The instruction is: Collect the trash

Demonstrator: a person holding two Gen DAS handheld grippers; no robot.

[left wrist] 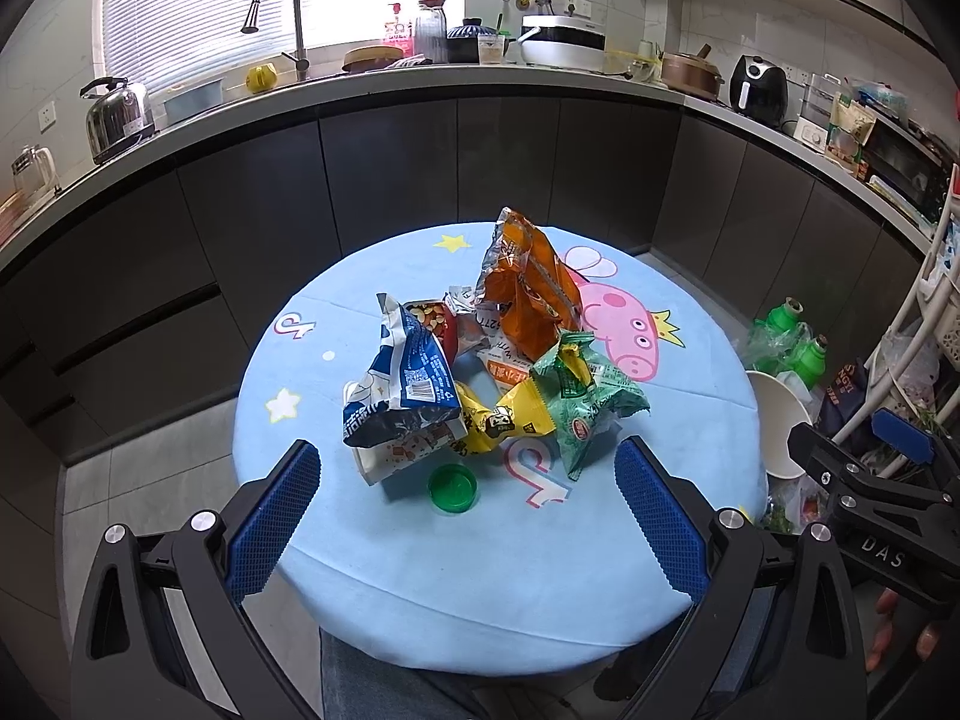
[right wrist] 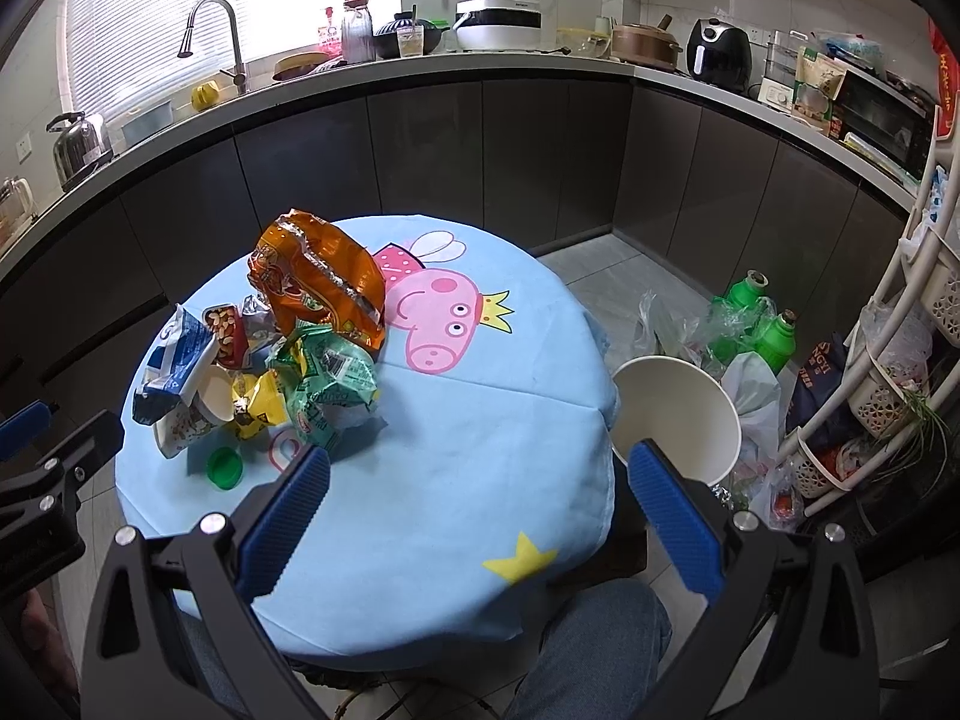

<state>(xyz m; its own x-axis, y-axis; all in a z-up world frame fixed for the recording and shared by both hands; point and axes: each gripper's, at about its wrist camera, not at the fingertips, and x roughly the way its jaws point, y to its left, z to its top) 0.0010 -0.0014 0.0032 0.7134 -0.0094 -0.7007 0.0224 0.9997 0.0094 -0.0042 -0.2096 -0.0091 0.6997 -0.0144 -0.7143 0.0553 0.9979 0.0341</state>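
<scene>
A heap of empty snack wrappers lies on the round blue table: an orange bag, a blue and white bag, a yellow wrapper, a green wrapper. A green bottle cap sits in front of the heap. My left gripper stands open above the table's near side, the cap between its fingers. My right gripper is open to the right of the heap, nothing in it. A white bucket stands beside the table on the right.
Green bottles and plastic bags lie on the floor beyond the bucket. A white rack with baskets stands at the far right. Dark cabinets and a cluttered counter curve behind the table. A person's denim-clad legs are under the near edge.
</scene>
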